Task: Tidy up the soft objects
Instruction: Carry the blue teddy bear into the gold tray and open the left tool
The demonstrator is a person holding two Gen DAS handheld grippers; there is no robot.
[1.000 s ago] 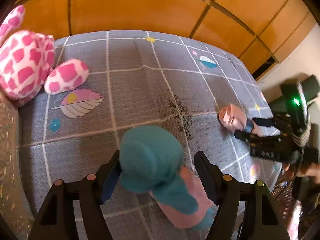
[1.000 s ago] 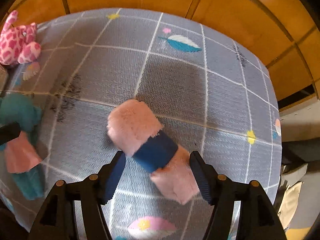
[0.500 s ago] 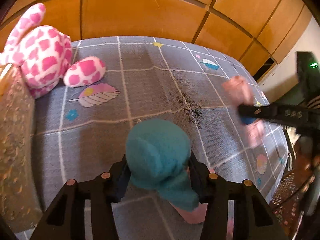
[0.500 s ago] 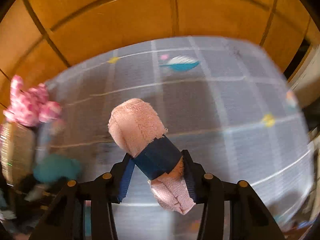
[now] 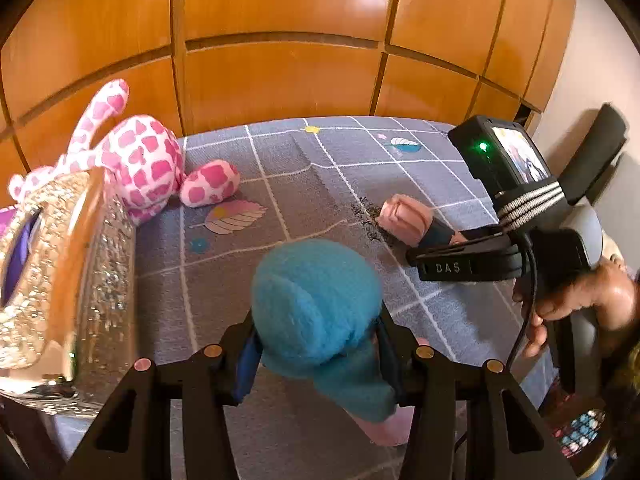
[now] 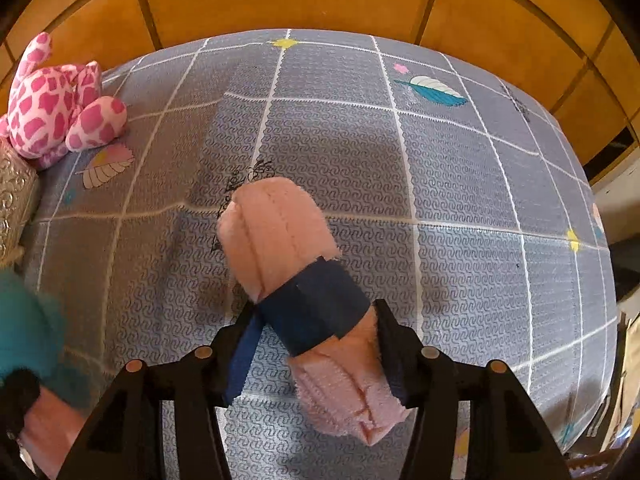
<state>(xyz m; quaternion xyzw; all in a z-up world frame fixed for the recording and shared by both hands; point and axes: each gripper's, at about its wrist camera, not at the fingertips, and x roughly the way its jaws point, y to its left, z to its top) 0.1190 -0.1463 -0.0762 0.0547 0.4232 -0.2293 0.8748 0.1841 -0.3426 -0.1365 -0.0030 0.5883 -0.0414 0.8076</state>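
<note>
Here we hold two soft toys above a bed (image 6: 460, 184) covered in a grey sheet with white grid lines and printed leaves, backed by orange wooden panels (image 5: 280, 72).

At the far left of the bed lies a pink-and-white spotted plush (image 5: 148, 164), resting against the panels; in the right wrist view it sits in the same far-left corner (image 6: 56, 112). Just beside it, at the left edge, stands a glittery silver box (image 5: 92, 280), partly blurred, so we cannot tell what it contains.

Our left hand-held gripper (image 5: 318, 356) is clamped on a teal plush toy (image 5: 316, 300), its pads pressing both sides of the fuzzy head, which bulges up above the fingers. A pink part of the toy hangs below the fingers. The jaws closed on it a moment ago and now sit steady.

Our right hand-held gripper (image 6: 316, 328) grips a rolled pink towel (image 6: 276, 232) around the dark blue band (image 6: 316, 312) at its middle. The jaws have just eased open a little, yet both pads touch the roll and it is lifted clear of the sheet, tilted, with one end towards the camera.

In the left wrist view a hand (image 5: 576, 300) grasps the right tool's handle, well to the right of the teal toy.
</note>
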